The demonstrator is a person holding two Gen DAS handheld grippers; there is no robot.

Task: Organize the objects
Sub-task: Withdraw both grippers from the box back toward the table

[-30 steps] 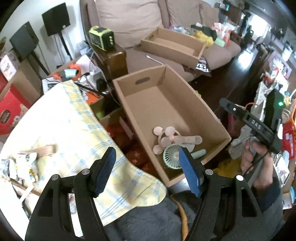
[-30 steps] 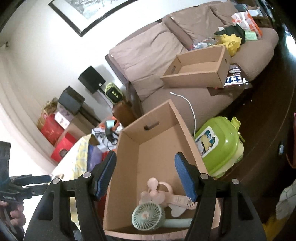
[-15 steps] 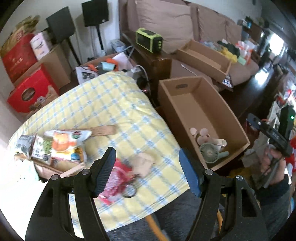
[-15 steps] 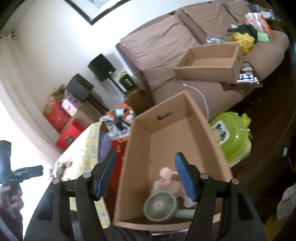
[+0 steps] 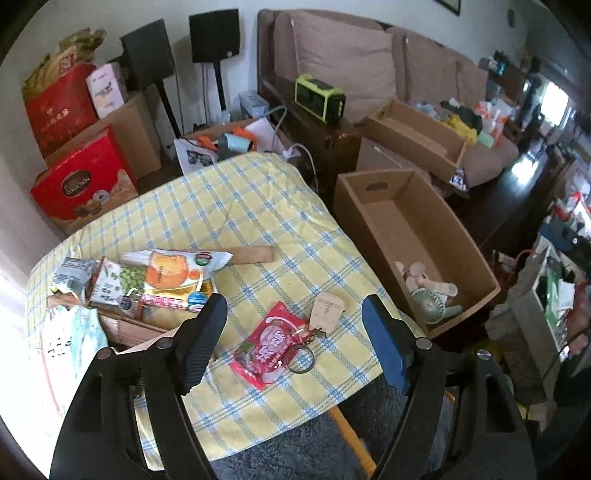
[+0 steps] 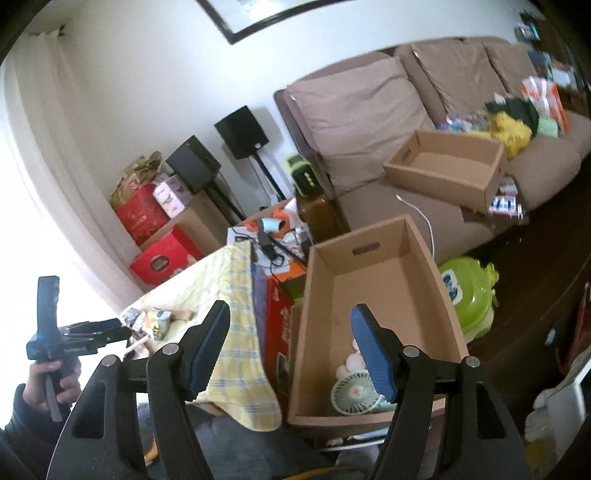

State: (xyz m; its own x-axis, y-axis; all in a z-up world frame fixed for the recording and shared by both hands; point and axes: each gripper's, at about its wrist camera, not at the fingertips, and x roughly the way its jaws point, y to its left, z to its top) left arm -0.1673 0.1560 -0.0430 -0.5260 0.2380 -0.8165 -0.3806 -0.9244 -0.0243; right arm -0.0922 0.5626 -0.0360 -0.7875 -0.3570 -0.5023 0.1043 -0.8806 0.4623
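Note:
My left gripper hovers above the yellow checked table, its jaws opening with nothing between them. Just below it lie a red packet and a wooden tag on a key ring. Snack packets fill a low cardboard tray at the table's left. On the floor to the right stands an open cardboard box holding a green fan and a pink fan. My right gripper hangs above and before that box, jaws opening and empty. The left gripper shows there too, in a hand.
A brown sofa at the back carries a second cardboard box and clutter. A green plastic case sits on the dark floor right of the box. Red boxes and black speakers stand behind the table.
The left view swung from the box over to the tabletop, bringing the red packet and key ring under the fingers. My right gripper rose away from the box. Both jaws stand slightly wider.

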